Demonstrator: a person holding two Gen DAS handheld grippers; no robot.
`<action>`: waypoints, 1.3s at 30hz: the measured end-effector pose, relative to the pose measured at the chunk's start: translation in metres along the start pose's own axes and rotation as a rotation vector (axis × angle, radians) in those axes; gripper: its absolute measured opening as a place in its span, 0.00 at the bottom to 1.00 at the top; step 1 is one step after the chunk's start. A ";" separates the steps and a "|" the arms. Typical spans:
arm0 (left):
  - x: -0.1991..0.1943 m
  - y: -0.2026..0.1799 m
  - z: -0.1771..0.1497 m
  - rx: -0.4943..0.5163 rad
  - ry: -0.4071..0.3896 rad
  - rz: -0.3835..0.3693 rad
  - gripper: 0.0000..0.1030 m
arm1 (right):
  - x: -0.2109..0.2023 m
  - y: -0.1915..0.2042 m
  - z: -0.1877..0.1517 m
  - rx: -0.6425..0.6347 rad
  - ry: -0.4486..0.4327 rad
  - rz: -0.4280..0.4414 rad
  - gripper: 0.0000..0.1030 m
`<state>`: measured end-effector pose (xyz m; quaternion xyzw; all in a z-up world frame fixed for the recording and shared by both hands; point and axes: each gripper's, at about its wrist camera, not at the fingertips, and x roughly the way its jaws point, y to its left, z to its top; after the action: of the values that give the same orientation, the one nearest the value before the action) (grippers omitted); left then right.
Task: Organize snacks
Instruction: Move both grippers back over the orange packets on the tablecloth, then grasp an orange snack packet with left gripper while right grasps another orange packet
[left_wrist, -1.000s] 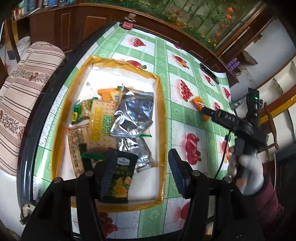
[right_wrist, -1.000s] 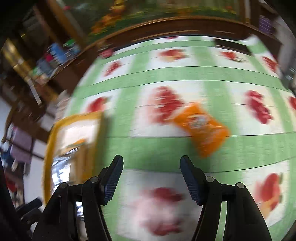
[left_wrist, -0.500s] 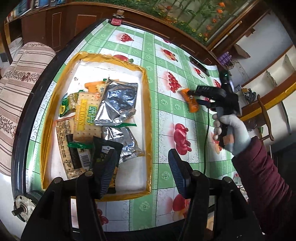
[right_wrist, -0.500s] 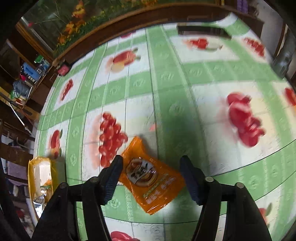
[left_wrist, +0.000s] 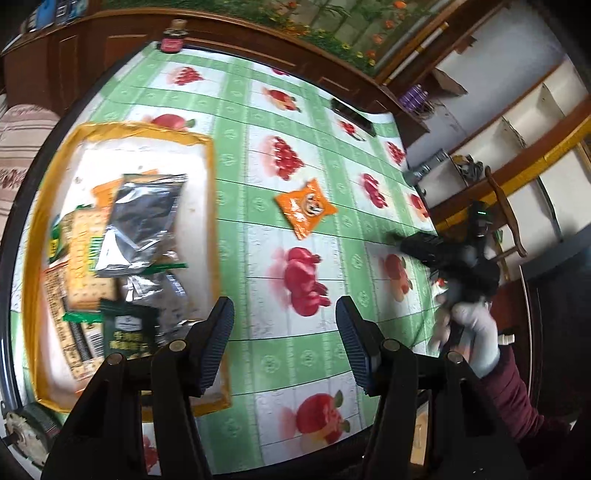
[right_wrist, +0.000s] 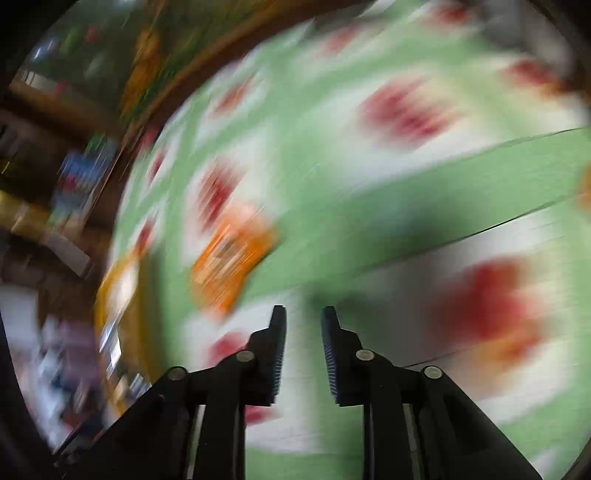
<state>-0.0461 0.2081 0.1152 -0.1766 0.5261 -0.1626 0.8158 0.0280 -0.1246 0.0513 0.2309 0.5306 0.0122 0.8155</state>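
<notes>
While the orange snack packet (left_wrist: 306, 208) lies alone on the tabletop (left_wrist: 258, 155), the left tool (left_wrist: 284, 341) gapes empty and the right tool (right_wrist: 303, 354) is narrowly parted, holding nothing.

The worktop (left_wrist: 266, 155) carries a green-and-white checked oilcloth printed with red fruit. Dark wood panelling (left_wrist: 92, 48) runs along its far edge, below a floral mural (left_wrist: 332, 22) of green foliage with orange blossoms. A striped cushion (left_wrist: 18, 147) lies past the left edge. At right stands a white shelving unit (left_wrist: 532, 118) with wooden trim and a wooden chair (left_wrist: 506, 218). Daylight illuminates the surface evenly.
</notes>
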 end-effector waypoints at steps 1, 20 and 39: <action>0.002 -0.002 0.000 0.004 0.006 -0.003 0.54 | -0.018 -0.021 0.008 0.041 -0.088 -0.085 0.52; 0.026 -0.028 -0.001 0.038 0.059 -0.017 0.54 | -0.013 -0.114 0.034 0.122 -0.098 -0.331 0.59; 0.064 -0.060 0.018 0.138 0.105 -0.008 0.54 | -0.037 -0.064 -0.019 -0.102 -0.061 -0.246 0.65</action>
<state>-0.0091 0.1281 0.0980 -0.1135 0.5548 -0.2109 0.7968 -0.0190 -0.1851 0.0521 0.1229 0.5284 -0.0680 0.8373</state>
